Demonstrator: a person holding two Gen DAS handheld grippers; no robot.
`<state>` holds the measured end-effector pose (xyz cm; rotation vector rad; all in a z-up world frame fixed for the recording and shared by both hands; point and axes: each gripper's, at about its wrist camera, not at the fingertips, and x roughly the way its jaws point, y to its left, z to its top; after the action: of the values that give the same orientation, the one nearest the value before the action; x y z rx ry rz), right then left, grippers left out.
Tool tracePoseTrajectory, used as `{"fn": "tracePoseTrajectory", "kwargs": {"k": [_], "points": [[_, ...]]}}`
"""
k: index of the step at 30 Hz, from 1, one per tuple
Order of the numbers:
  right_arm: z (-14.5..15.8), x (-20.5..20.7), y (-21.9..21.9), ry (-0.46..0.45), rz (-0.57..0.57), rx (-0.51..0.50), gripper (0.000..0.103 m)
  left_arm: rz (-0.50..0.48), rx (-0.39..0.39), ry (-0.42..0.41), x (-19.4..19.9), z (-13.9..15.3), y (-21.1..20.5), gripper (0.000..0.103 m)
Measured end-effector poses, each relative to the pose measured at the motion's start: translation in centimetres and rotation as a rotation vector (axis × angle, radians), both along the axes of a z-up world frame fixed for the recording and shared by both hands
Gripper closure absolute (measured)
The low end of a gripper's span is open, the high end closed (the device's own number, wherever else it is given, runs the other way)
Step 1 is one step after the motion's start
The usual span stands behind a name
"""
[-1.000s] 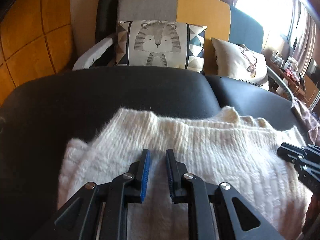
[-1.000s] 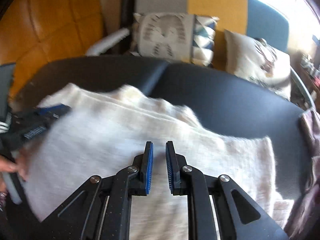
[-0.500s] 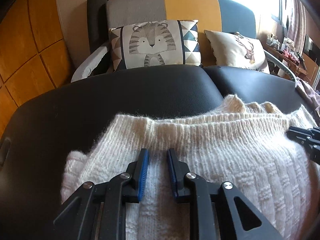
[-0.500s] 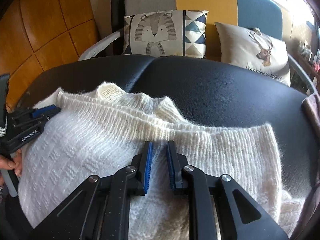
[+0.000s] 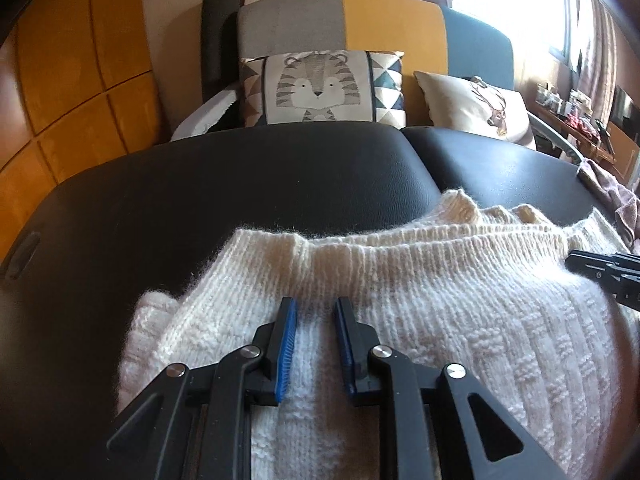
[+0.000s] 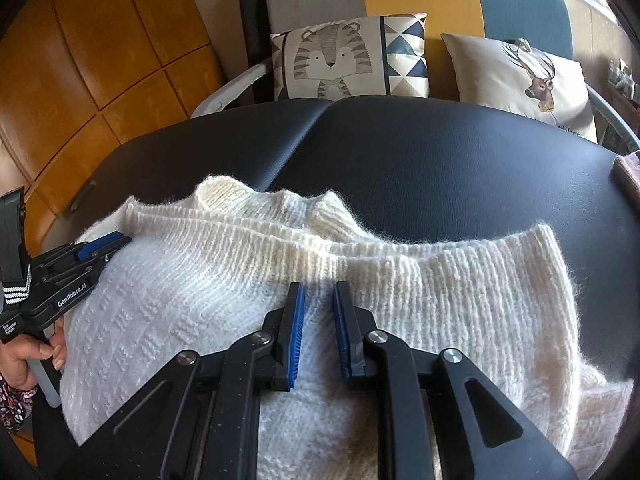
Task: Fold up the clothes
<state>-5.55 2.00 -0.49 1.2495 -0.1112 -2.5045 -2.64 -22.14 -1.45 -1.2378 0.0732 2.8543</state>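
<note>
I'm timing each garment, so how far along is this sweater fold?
Done: the white sweater lies doubled on the black cushion, ribbed edges stacked. In hand: left tool and right tool sit over it, narrowly parted, gripping nothing visible. Left: any further folds; the sweater remains wide.

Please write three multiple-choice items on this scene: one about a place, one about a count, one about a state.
1. Where is the tiger cushion?
A) on a shelf
B) left of the deer cushion
C) on the floor
2. How many cushions show?
A) two
B) four
C) none
3. How does the white sweater lie?
A) hanging up
B) rolled into a ball
C) spread in layers on the black padded surface

Key: B, both stand side by side on the chair; A, only the tiger and the deer one; C, ribbed edges lie one over another.
</note>
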Motion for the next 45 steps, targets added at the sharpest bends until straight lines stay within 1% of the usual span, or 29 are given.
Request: {"fn": "tracePoseTrajectory", "kwargs": {"k": [2, 5, 7, 10, 11, 12, 13, 14, 15, 16, 17, 18, 19, 20, 22, 24, 26, 28, 31, 34, 37, 40, 43, 44, 45], "points": [[0.1, 0.0, -0.3, -0.002, 0.006, 0.022, 0.086, 0.011, 0.013, 0.000, 0.7, 0.2, -0.1, 0.084], [0.3, 0.0, -1.1, 0.003, 0.018, 0.085, 0.086, 0.015, 0.037, -0.013, 1.3, 1.1, -0.3, 0.084], [0.4, 0.1, -1.6, 0.010, 0.025, 0.129, 0.086, 0.023, 0.070, -0.008, 1.5, 1.6, -0.6, 0.084], [0.5, 0.2, -1.6, 0.009, 0.020, 0.145, 0.086, 0.030, 0.109, 0.018, 2.0, 2.4, -0.6, 0.084], [0.7, 0.2, -1.5, 0.003, 0.012, 0.145, 0.086, 0.024, 0.104, 0.008, 1.8, 2.2, -0.4, 0.084], [1.2, 0.3, -1.3, 0.014, -0.018, 0.152, 0.086, 0.019, 0.098, -0.002, 1.6, 2.0, -0.1, 0.084], [2.5, 1.0, -1.2, 0.078, -0.073, 0.150, 0.086, 0.012, 0.082, -0.023, 1.3, 1.6, 0.2, 0.084], [3.5, 1.6, -1.4, 0.121, -0.068, 0.112, 0.086, 0.010, 0.075, -0.021, 1.3, 1.3, 0.3, 0.084], [4.4, 2.2, -1.6, 0.162, -0.055, 0.071, 0.086, 0.008, 0.068, -0.019, 1.3, 1.0, 0.4, 0.084], [5.2, 2.8, -2.7, 0.177, 0.015, 0.026, 0.085, 0.006, 0.062, -0.017, 1.2, 0.8, 0.5, 0.083], [5.3, 2.9, -4.0, 0.159, 0.091, 0.022, 0.084, 0.011, 0.067, -0.010, 1.3, 0.7, 0.5, 0.083], [5.1, 3.0, -5.1, 0.140, 0.136, 0.042, 0.079, 0.019, 0.080, -0.011, 1.3, 0.6, 0.4, 0.083], [4.3, 3.0, -6.8, 0.107, 0.188, 0.098, 0.078, 0.026, 0.093, -0.012, 1.3, 0.6, 0.2, 0.083], [3.7, 2.9, -7.6, 0.086, 0.213, 0.118, 0.078, 0.033, 0.112, -0.015, 1.3, 0.5, 0.0, 0.083], [2.2, 2.3, -8.8, 0.035, 0.259, 0.100, 0.078, 0.042, 0.145, -0.019, 1.2, 0.5, -0.4, 0.083], [1.1, 1.6, -9.5, -0.003, 0.247, 0.127, 0.078, 0.035, 0.148, -0.011, 1.4, 0.3, -0.5, 0.083], [0.6, 0.1, -9.5, -0.032, 0.208, 0.116, 0.078, 0.028, 0.149, -0.002, 1.6, 0.2, -0.6, 0.083], [-0.1, -1.7, -9.6, -0.077, 0.175, 0.124, 0.078, 0.020, 0.127, 0.009, 1.8, 0.2, -0.3, 0.083], [-0.3, -3.3, -9.7, -0.085, 0.154, 0.118, 0.078, 0.014, 0.108, 0.016, 1.9, 0.2, -0.1, 0.083], [-0.3, -3.4, -9.8, -0.051, 0.125, 0.120, 0.078, 0.011, 0.124, 0.014, 1.9, 0.2, -0.4, 0.083], [-0.3, -2.6, -9.5, -0.015, 0.099, 0.088, 0.078, 0.002, 0.144, 0.001, 1.6, 0.4, -0.8, 0.083], [0.2, -2.5, -9.2, -0.010, 0.097, 0.045, 0.078, -0.016, 0.113, -0.028, 1.2, 1.2, -0.5, 0.083], [3.0, -0.4, -7.6, 0.081, 0.069, -0.027, 0.076, -0.032, 0.164, 0.008, 1.6, 3.4, -0.4, 0.083], [3.8, 0.2, -7.0, 0.101, 0.050, -0.043, 0.076, -0.041, 0.192, 0.043, 2.0, 4.4, -0.4, 0.083], [4.5, 0.9, -6.0, 0.108, 0.022, -0.059, 0.076, -0.045, 0.196, 0.065, 2.2, 5.0, -0.4, 0.083]]}}
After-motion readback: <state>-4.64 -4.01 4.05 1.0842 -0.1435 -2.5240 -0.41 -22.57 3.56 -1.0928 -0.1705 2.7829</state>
